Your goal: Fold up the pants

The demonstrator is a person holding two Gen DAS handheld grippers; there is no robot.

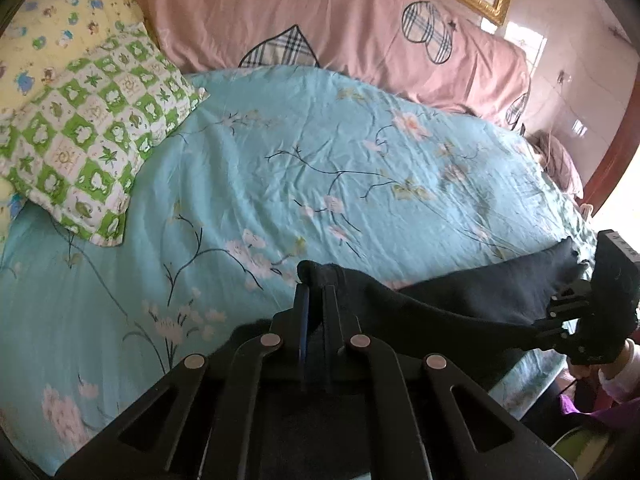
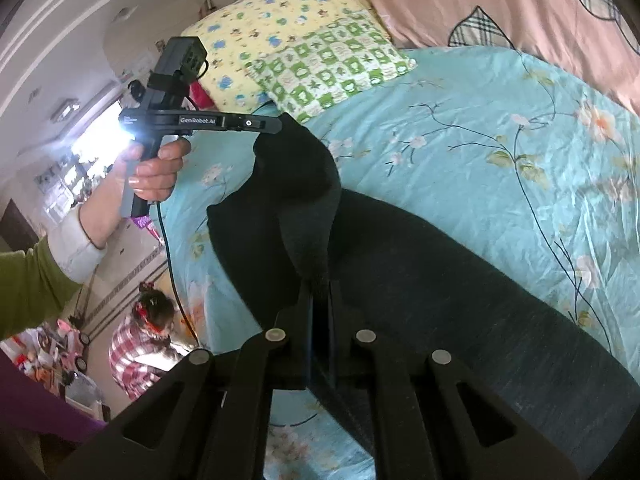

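Observation:
The black pants (image 2: 420, 280) lie on a light blue floral bed cover (image 2: 500, 152), with one end lifted off it. My left gripper (image 1: 316, 292) is shut on a bunched edge of the pants (image 1: 460, 292). It also shows in the right wrist view (image 2: 276, 124), pinching a raised corner of the cloth. My right gripper (image 2: 320, 292) is shut on another edge of the pants. It shows in the left wrist view (image 1: 560, 300) at the right, gripping the cloth's far corner. The fabric hangs stretched between the two grippers.
A green checked pillow (image 1: 92, 140) and a yellow pillow (image 1: 52, 28) lie at the head of the bed. A pink quilt (image 1: 320, 12) runs along the far side. A child (image 2: 144, 340) in a plaid shirt sits on the floor beside the bed among toys.

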